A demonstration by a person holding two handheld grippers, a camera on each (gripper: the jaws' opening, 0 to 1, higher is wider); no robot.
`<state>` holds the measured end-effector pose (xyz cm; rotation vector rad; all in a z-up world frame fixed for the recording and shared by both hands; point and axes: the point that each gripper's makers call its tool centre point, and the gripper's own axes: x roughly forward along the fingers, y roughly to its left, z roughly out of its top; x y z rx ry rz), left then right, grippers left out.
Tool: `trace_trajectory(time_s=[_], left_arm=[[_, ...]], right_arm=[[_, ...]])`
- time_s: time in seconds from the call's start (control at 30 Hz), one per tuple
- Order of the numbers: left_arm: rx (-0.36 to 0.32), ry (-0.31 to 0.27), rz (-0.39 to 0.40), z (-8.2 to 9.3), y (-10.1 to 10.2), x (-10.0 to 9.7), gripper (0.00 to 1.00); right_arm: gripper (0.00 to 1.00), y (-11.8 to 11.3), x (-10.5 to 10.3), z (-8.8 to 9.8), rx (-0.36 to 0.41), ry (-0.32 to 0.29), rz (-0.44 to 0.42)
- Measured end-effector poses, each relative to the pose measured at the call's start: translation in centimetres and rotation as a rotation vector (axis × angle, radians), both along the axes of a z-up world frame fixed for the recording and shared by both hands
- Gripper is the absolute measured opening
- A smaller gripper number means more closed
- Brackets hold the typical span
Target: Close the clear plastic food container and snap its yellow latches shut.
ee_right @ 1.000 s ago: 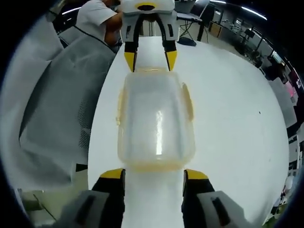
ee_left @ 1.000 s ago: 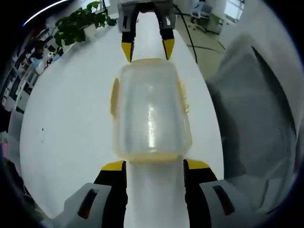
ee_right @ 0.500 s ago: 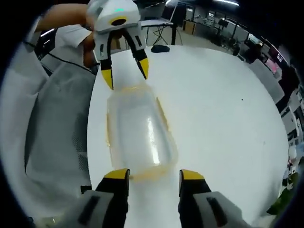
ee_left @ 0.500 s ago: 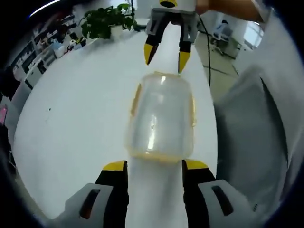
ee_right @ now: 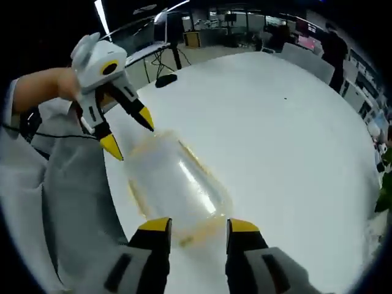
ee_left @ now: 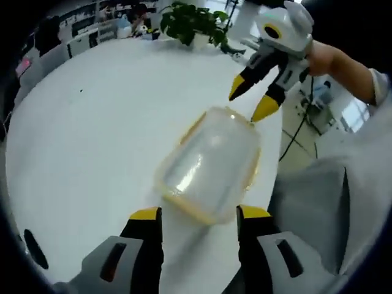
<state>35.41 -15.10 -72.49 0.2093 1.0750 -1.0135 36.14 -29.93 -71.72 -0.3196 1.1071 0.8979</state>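
Note:
A clear plastic container (ee_left: 208, 162) with a yellow rim and yellow side latches lies on the white table (ee_left: 92, 122), lid on top. My left gripper (ee_left: 200, 214) is open, its yellow tips on either side of the container's near end. At the far end my right gripper (ee_left: 251, 103) hovers open, held by a hand (ee_left: 324, 58). In the right gripper view the container (ee_right: 177, 184) lies slanted just beyond my open right gripper (ee_right: 199, 225). The open left gripper (ee_right: 129, 132) points at its far end. I cannot tell how the latches sit.
The container sits close to the table edge (ee_left: 275, 159), beside the person's grey clothing (ee_left: 324, 208). A potted plant (ee_left: 190, 21) stands at the far side. A small black object (ee_right: 166, 78) lies on the table (ee_right: 275, 141) beyond the left gripper.
Both views have swung and rolled, so the container now looks slanted. The container has kept its place on the table. Each gripper has stayed open at its end of it.

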Motion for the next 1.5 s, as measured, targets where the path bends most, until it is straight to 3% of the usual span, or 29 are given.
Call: trace_trajectory(time_s=[0.1, 0.23, 0.33, 0.53, 0.6, 1.1, 1.2, 1.23, 1.27, 1.3, 1.37, 1.5], left_arm=[[0.003, 0.033, 0.097, -0.4, 0.2, 0.3, 0.46], [0.001, 0.018, 0.127, -0.7, 0.0, 0.6, 0.48], [-0.006, 0.054, 0.163, -1.2, -0.4, 0.3, 0.45], [0.004, 0.046, 0.134, -1.4, -1.4, -0.1, 0.46], [0.004, 0.072, 0.171, -1.5, -1.4, -0.2, 0.47], [0.014, 0.085, 0.251, -1.6, -1.7, 0.3, 0.42], [-0.010, 0.121, 0.340, -1.7, -2.0, 0.4, 0.42], [-0.013, 0.126, 0.350, -1.8, -2.0, 0.5, 0.42], [-0.028, 0.125, 0.346, -1.9, -2.4, 0.5, 0.41], [-0.053, 0.151, 0.340, -1.5, -3.0, 0.2, 0.42], [-0.031, 0.107, 0.339, -1.2, -2.7, 0.5, 0.42], [-0.031, 0.117, 0.349, -1.4, -2.4, 0.6, 0.43]], right_arm=[[0.32, 0.0, -0.2, -0.4, -0.006, 0.013, -0.006], [0.33, 0.2, -0.7, -1.1, -0.011, 0.037, -0.015], [0.35, 0.0, -0.8, -1.8, -0.030, 0.054, -0.043], [0.37, 0.5, -1.1, -1.9, -0.013, 0.068, -0.059], [0.37, 0.5, -1.1, -1.9, -0.011, 0.071, -0.061], [0.37, 1.0, -1.2, -1.9, -0.041, 0.079, -0.113], [0.36, 1.1, -1.1, -2.0, -0.045, 0.084, -0.123], [0.35, 1.1, -1.1, -2.0, -0.045, 0.087, -0.114], [0.35, 1.1, -1.4, -2.4, -0.018, 0.139, -0.187], [0.35, 0.9, -0.9, -2.4, -0.018, 0.118, -0.164], [0.35, 0.9, -0.9, -2.3, -0.005, 0.115, -0.156], [0.35, 1.0, -0.9, -2.3, -0.013, 0.114, -0.154]])
